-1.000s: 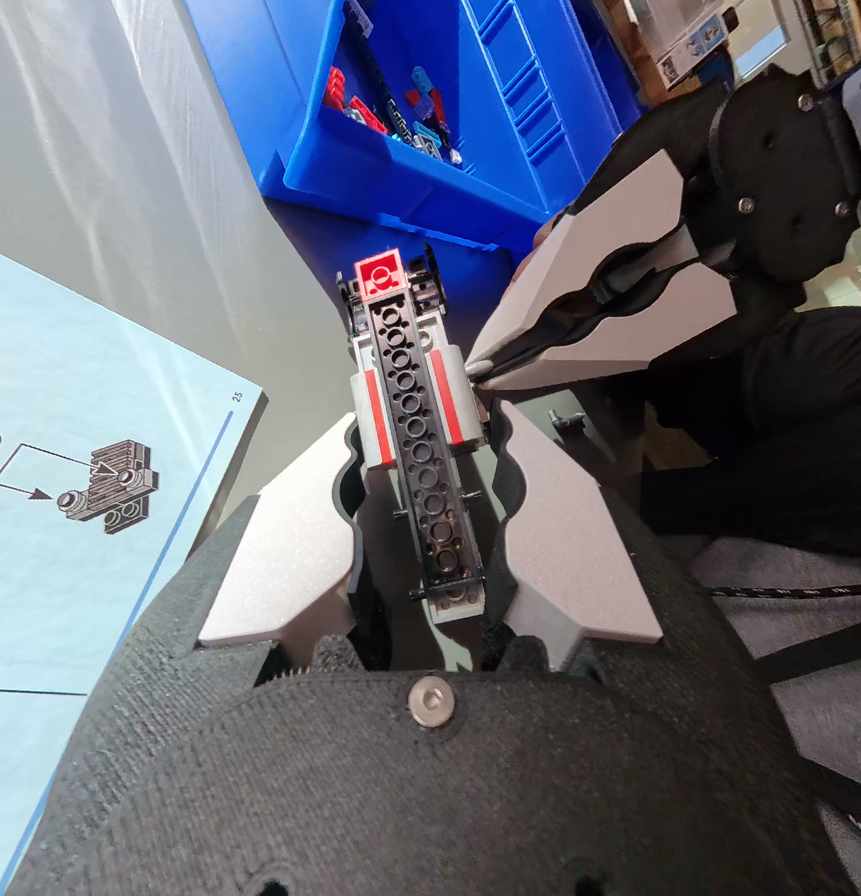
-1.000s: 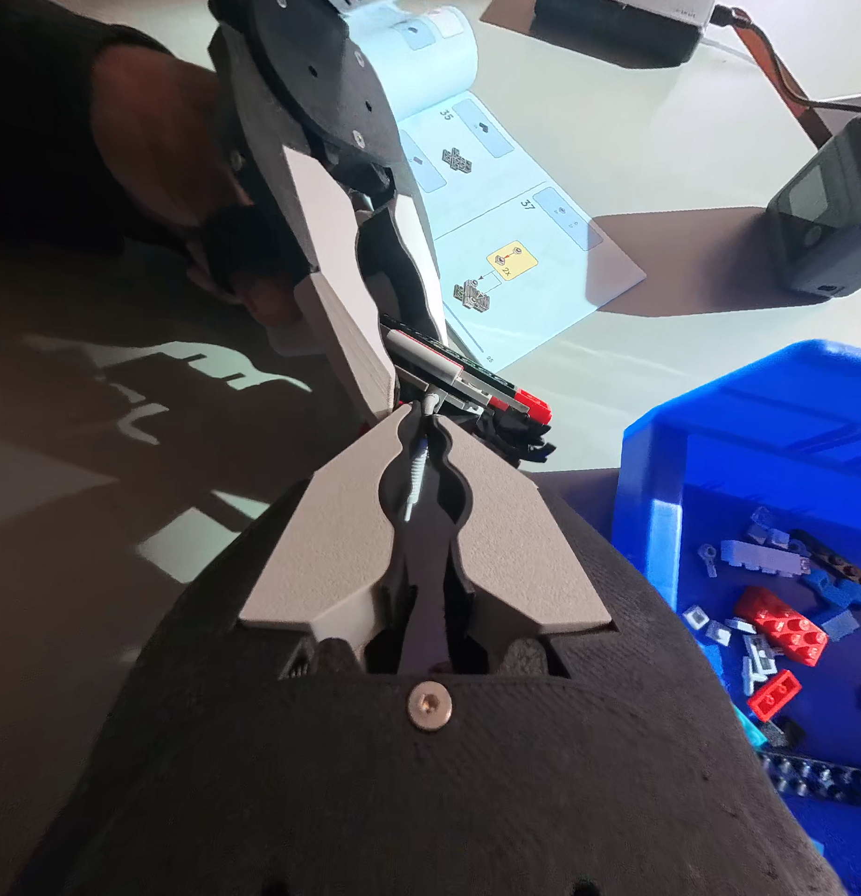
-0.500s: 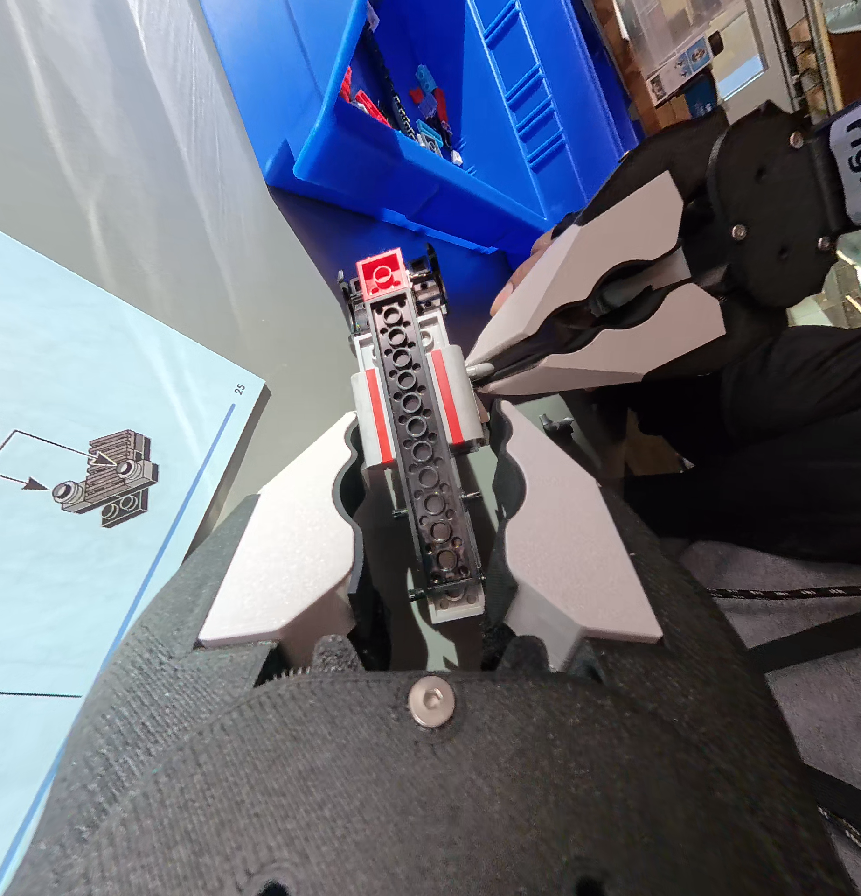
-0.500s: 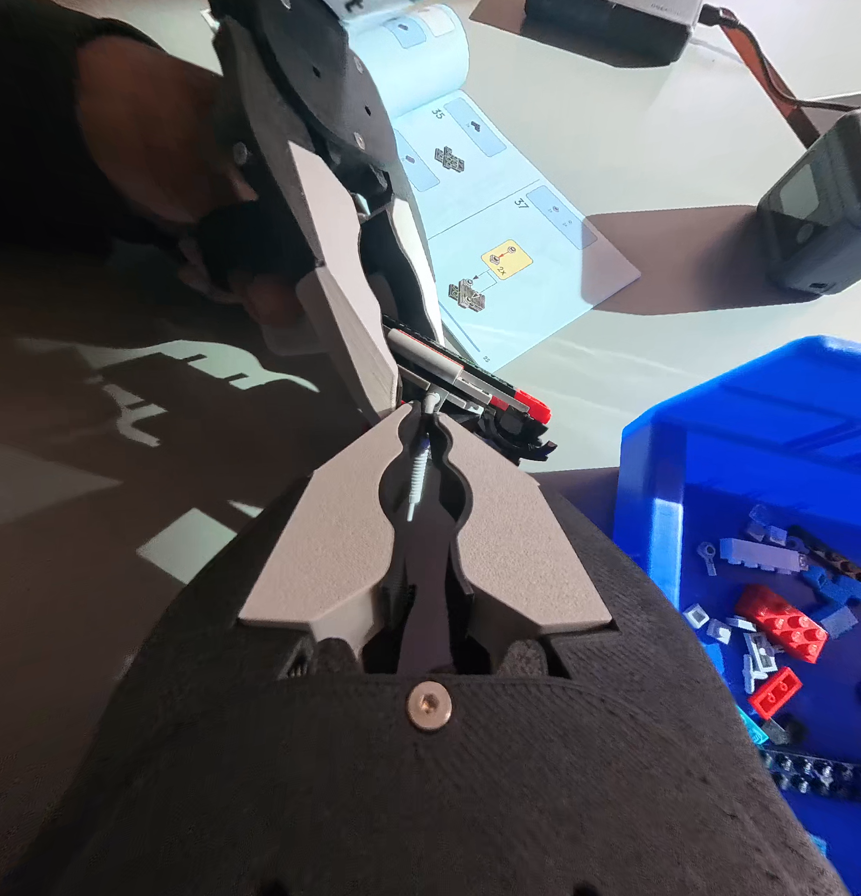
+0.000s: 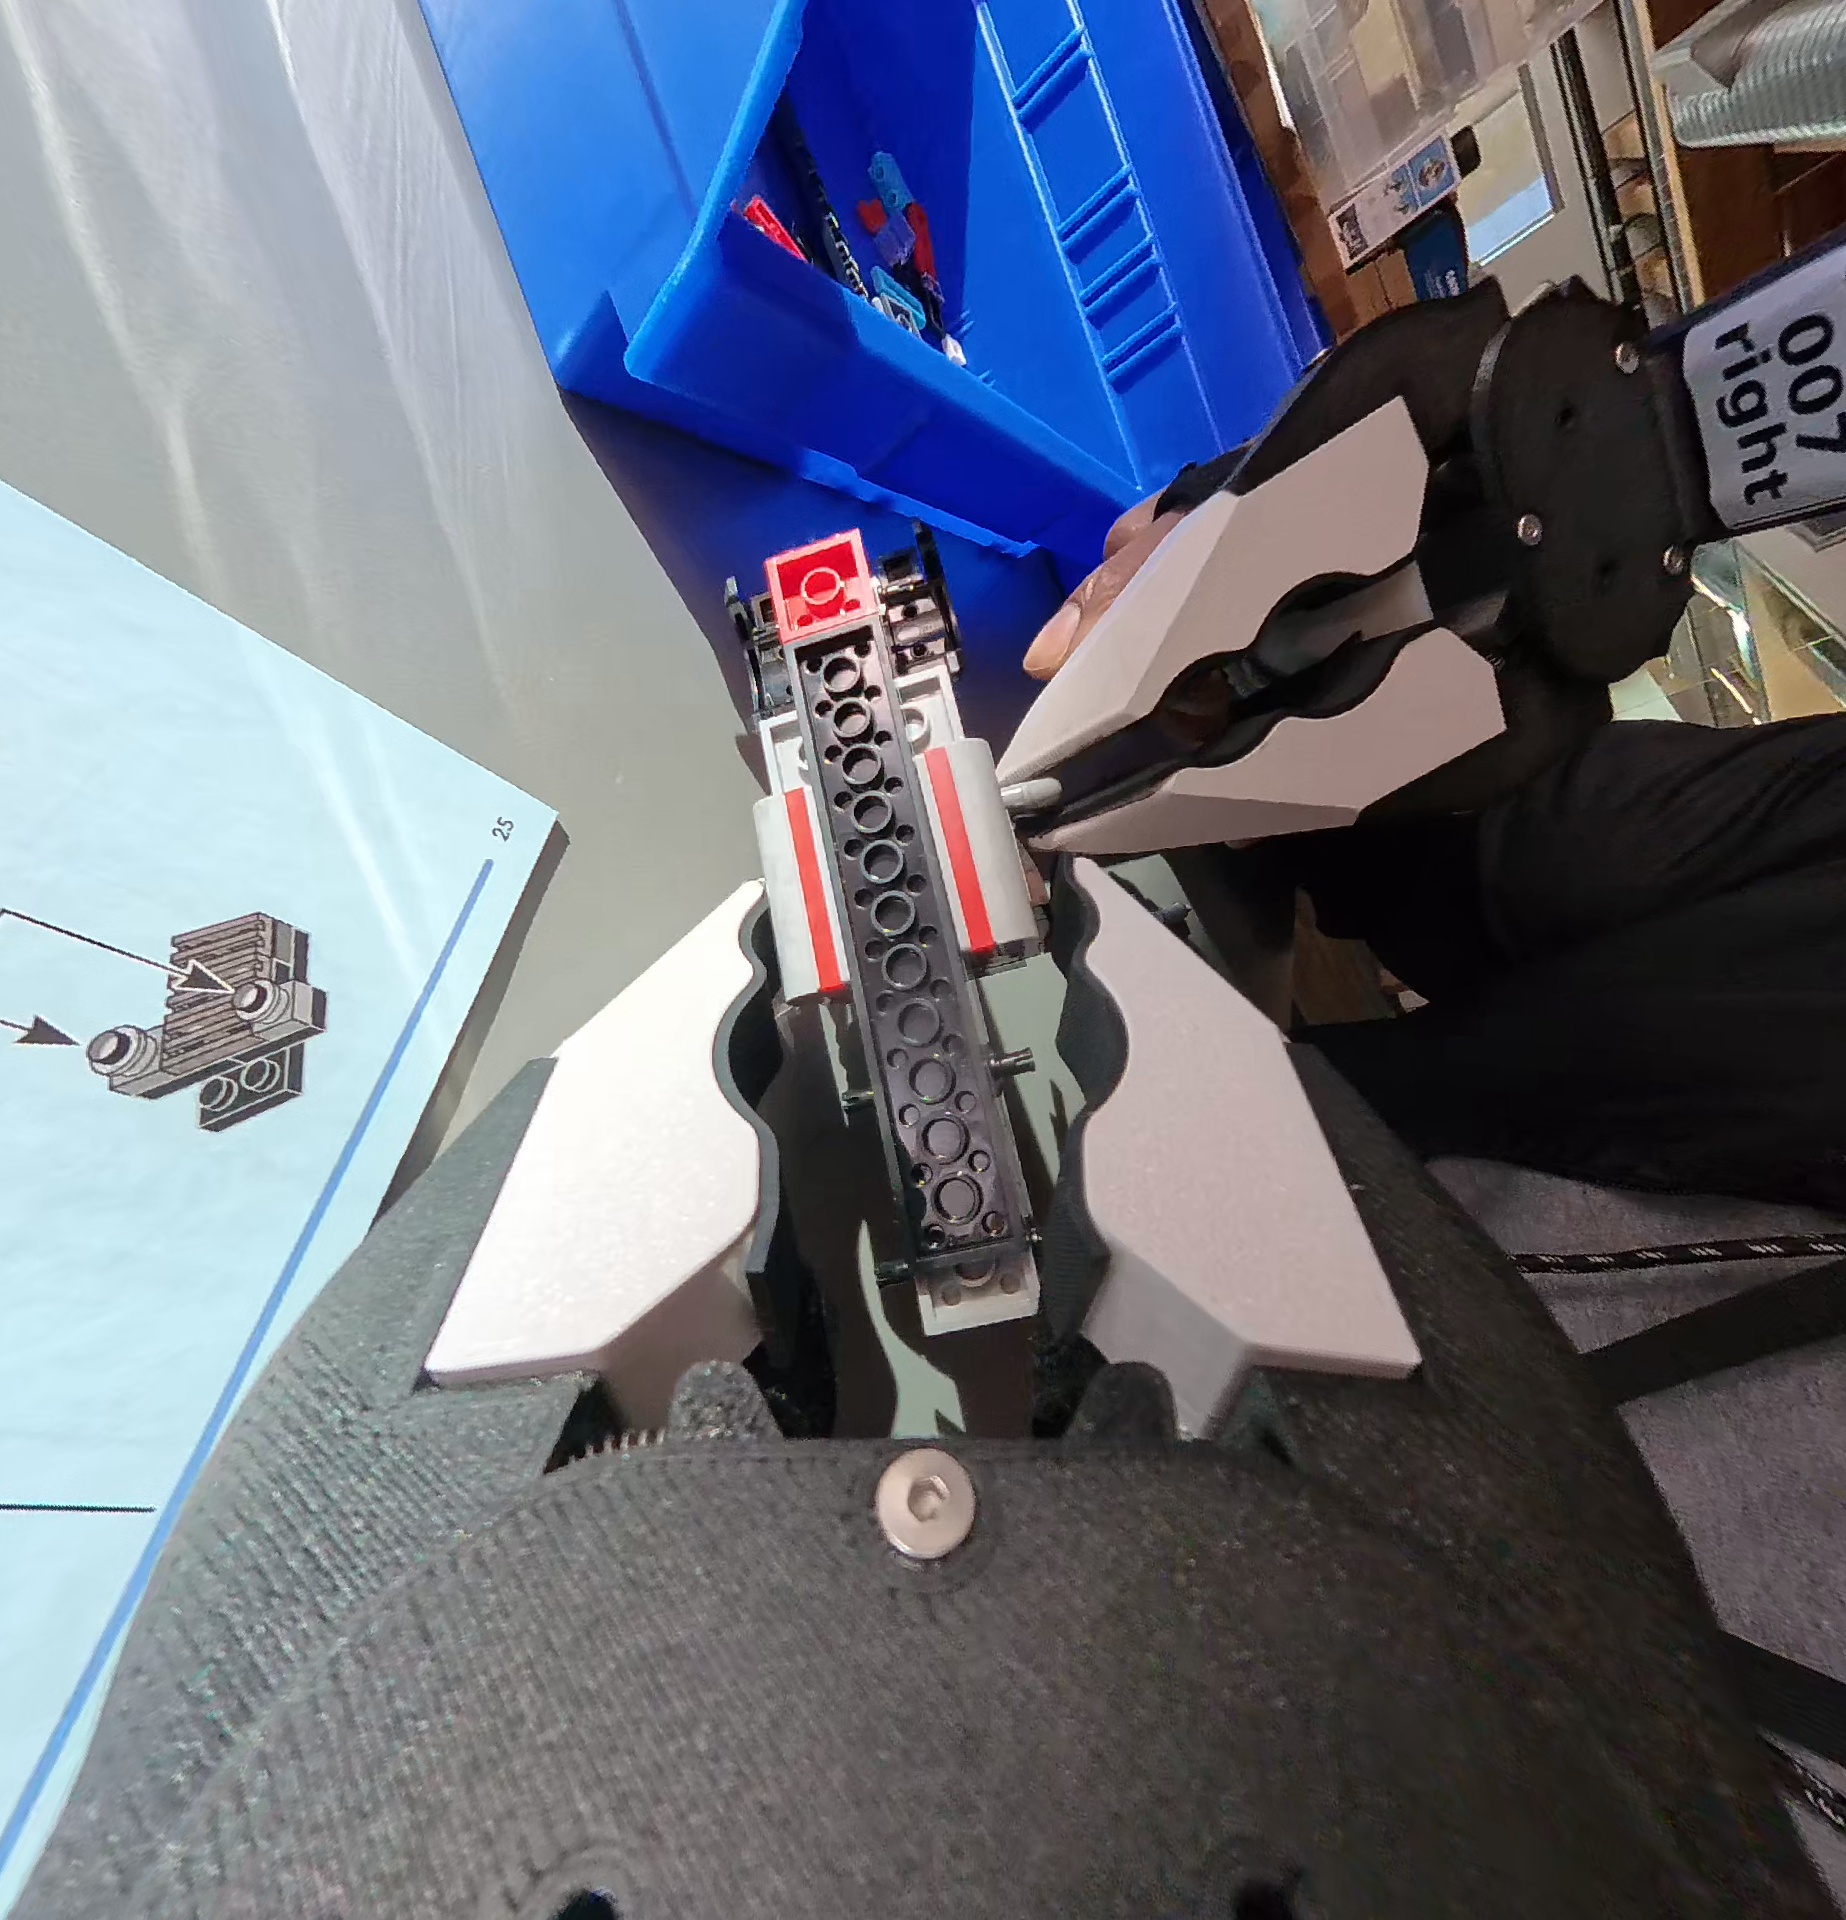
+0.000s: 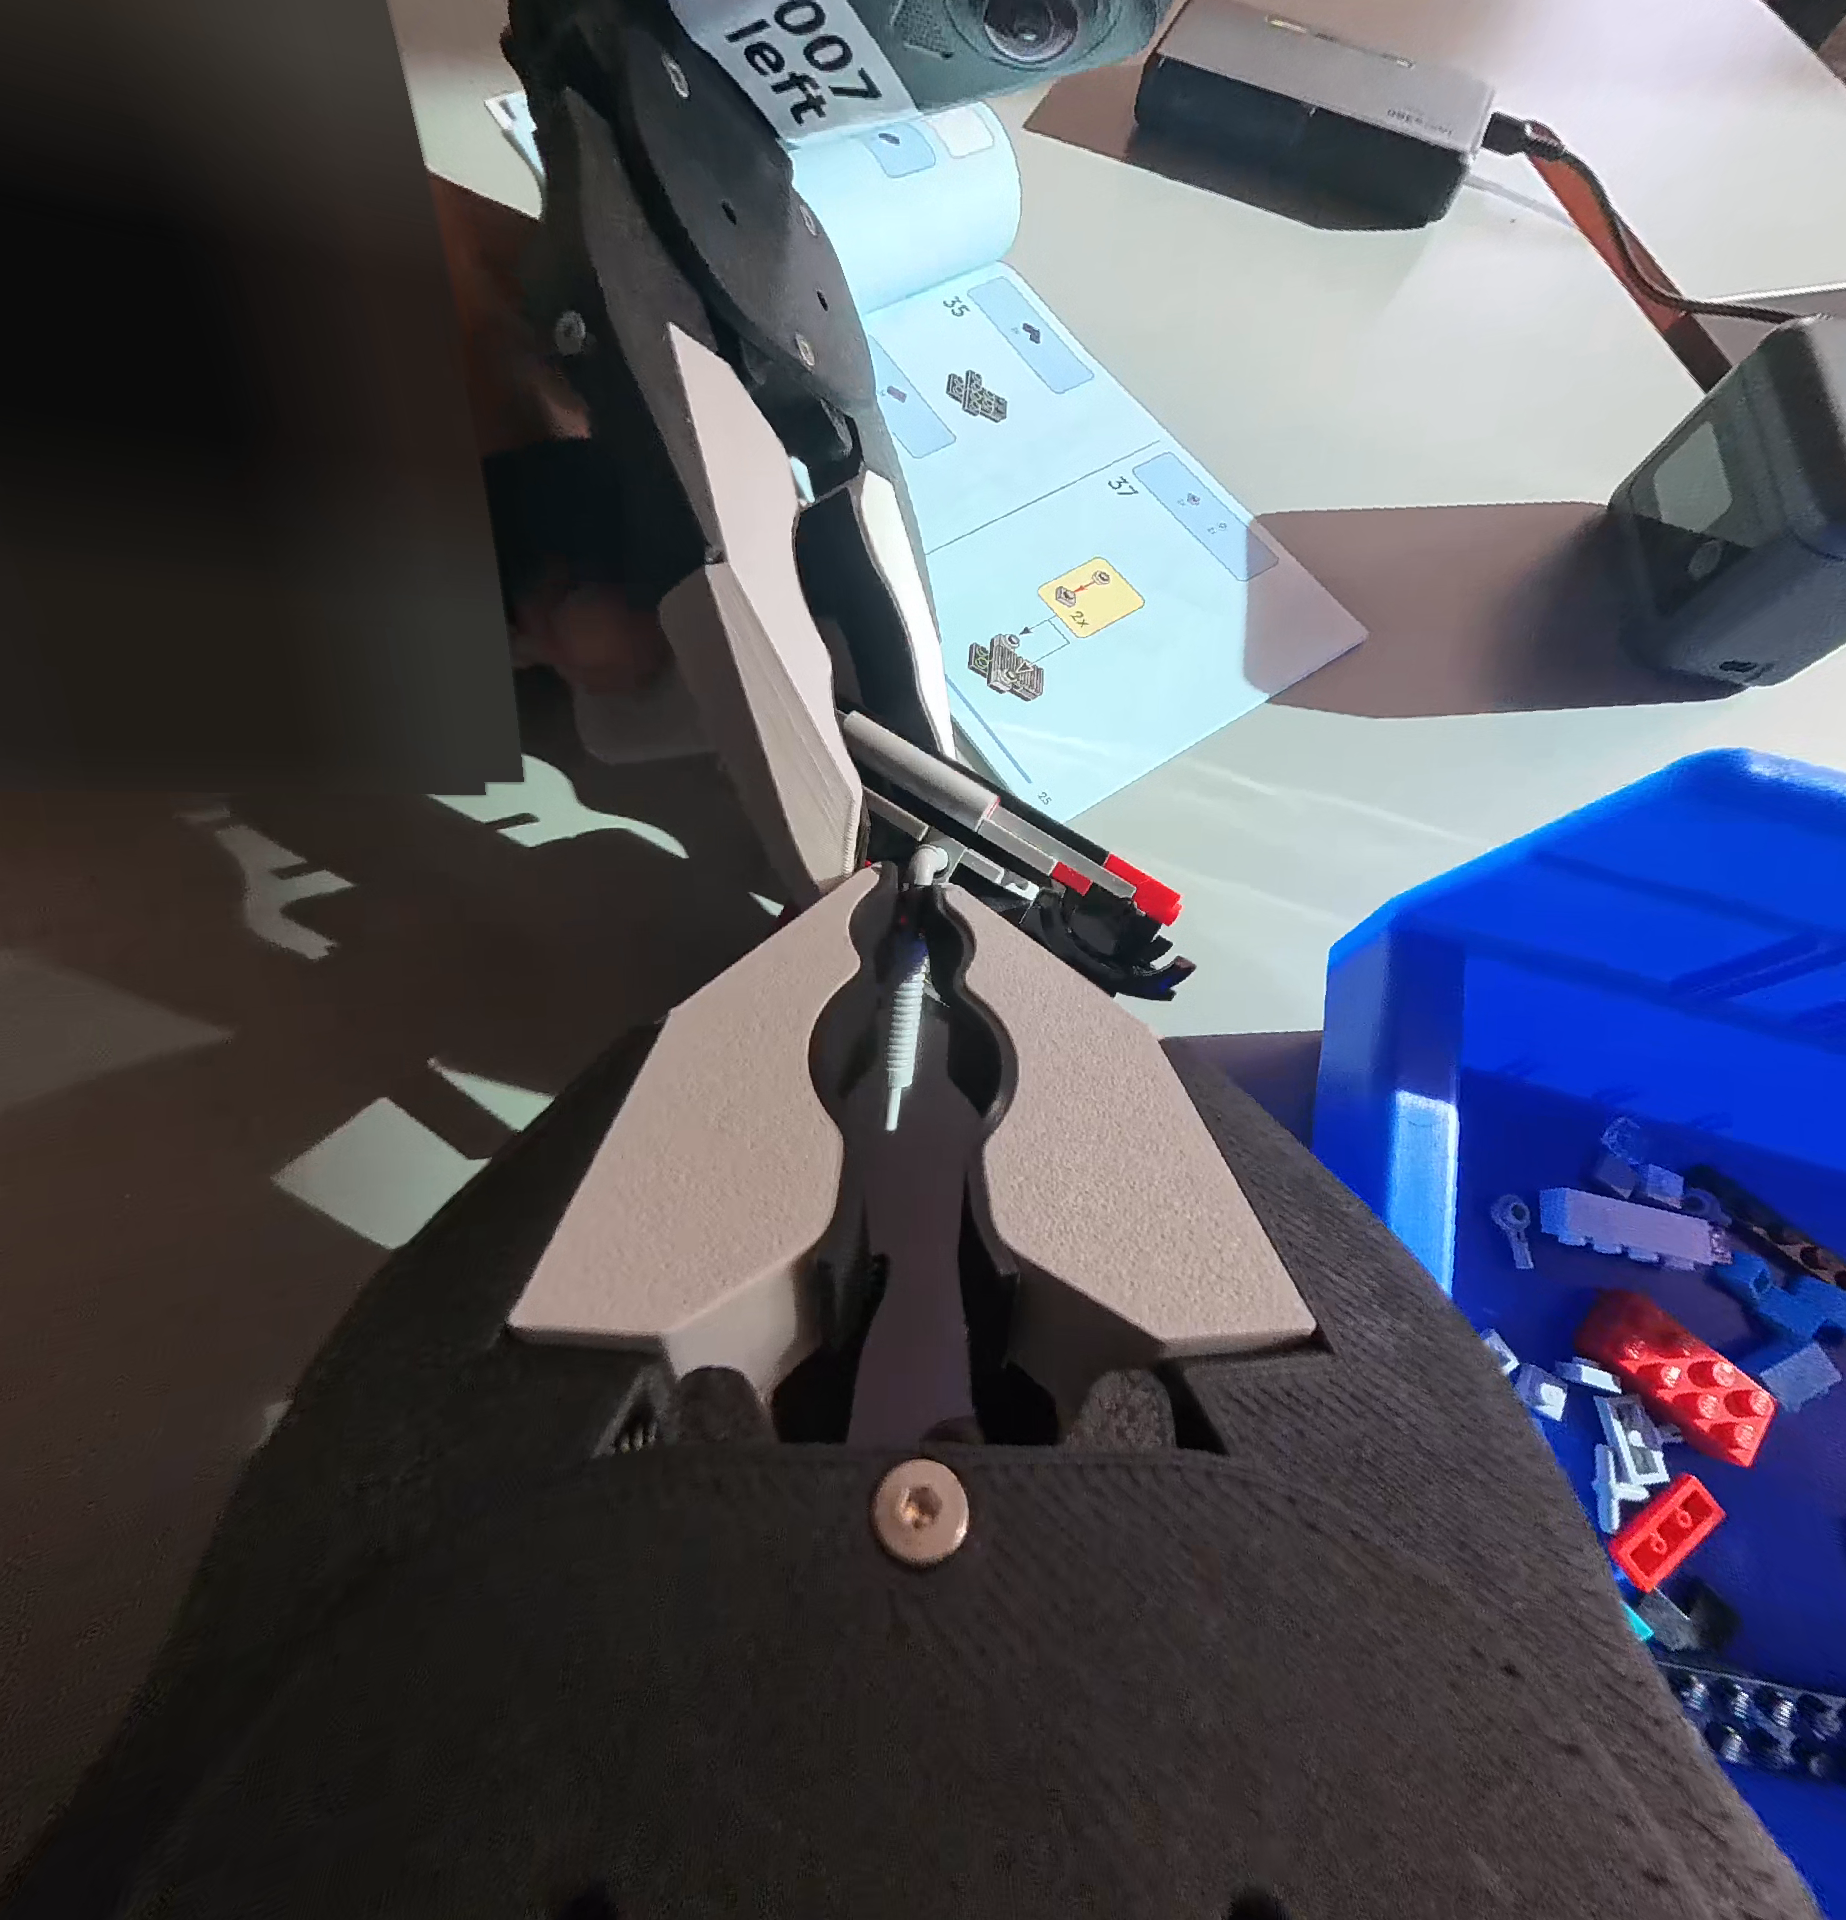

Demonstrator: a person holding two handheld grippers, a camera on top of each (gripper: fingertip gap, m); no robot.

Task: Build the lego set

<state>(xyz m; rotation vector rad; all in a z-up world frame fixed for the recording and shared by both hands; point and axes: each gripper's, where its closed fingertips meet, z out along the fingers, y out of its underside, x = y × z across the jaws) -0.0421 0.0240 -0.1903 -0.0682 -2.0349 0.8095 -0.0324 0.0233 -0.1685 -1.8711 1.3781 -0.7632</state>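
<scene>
My left gripper (image 5: 914, 914) is shut on the lego model (image 5: 867, 790), a long black plate with grey and red side pieces and a red brick at its far end. The model is held up with its underside towards the camera. My right gripper (image 5: 1023, 810) comes in from the right and is shut on a thin grey rod piece (image 6: 903, 1029). The rod's tip (image 5: 1028, 795) touches the model's right grey side. In the right wrist view my right gripper (image 6: 903, 883) meets the model (image 6: 1002, 821), which is held by the left gripper (image 6: 888, 800).
A blue bin (image 5: 794, 343) with several loose bricks stands behind the model; it also shows at the right in the right wrist view (image 6: 1521, 987). The open instruction booklet (image 5: 171, 831) lies to the left on the table. A black camera block (image 6: 1750, 520) and a grey box (image 6: 1314, 135) stand farther back. Only a small space, under 4 cm, lies between the two pairs of fingers.
Both grippers keep their holds. The right gripper has tilted slightly, with the rod tip still at the model's right side. The pair has shifted a little relative to the bin.
</scene>
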